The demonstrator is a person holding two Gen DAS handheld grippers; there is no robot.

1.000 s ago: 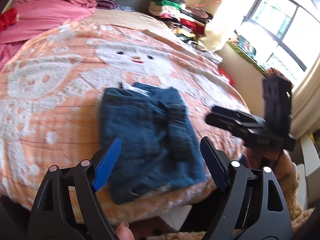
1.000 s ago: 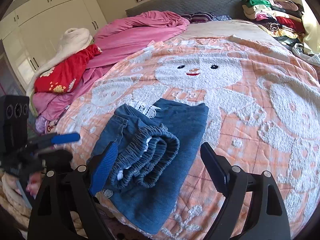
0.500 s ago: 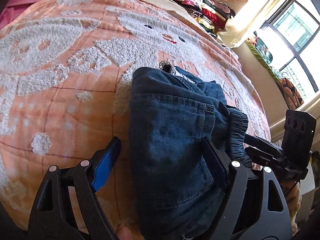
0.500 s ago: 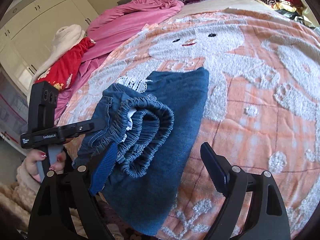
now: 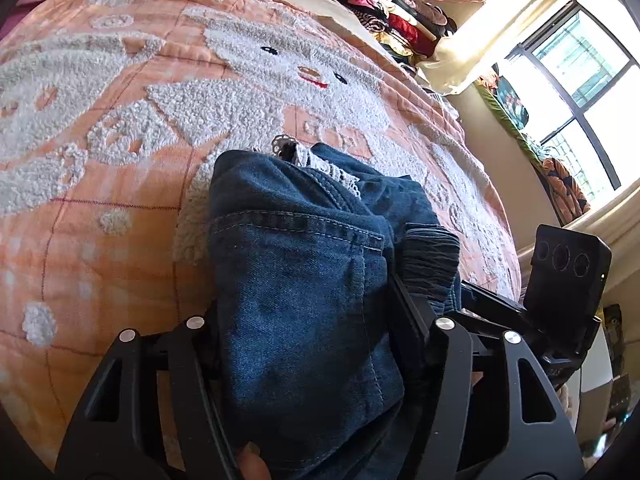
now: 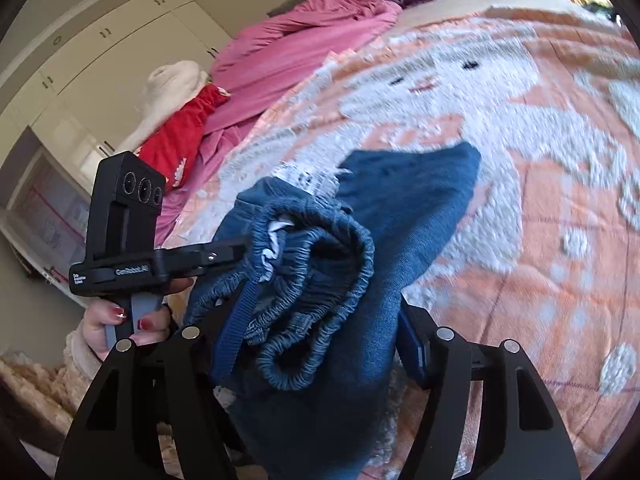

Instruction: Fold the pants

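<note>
A: From the left wrist, where do the folded jeans [image 5: 304, 288] sit?

B: They lie on the orange snowman bedspread [image 5: 120, 184] near the bed's front edge. The left hand-held gripper [image 5: 308, 344] has its fingers on either side of the denim bundle, pressing into the cloth, so it looks to be pinching the jeans. The right hand-held gripper [image 5: 492, 312] shows at the far side, beside the elastic waistband [image 5: 432, 256].

A: And from the right wrist?

B: The right hand-held gripper [image 6: 320, 344] straddles the rolled waistband [image 6: 316, 280]; its blue pads touch the denim, yet the fingers stand fairly wide, so it counts as spread around the bundle rather than clamped. The left hand-held gripper [image 6: 224, 254] reaches in at the waistband's side, held by a hand with red nails [image 6: 120, 328].

A: How should the step go well?

B: Probably by gripping every layer together, lifting both sides level, and keeping the lace trim [image 6: 308, 178] tucked so the fold does not slump open.
</note>
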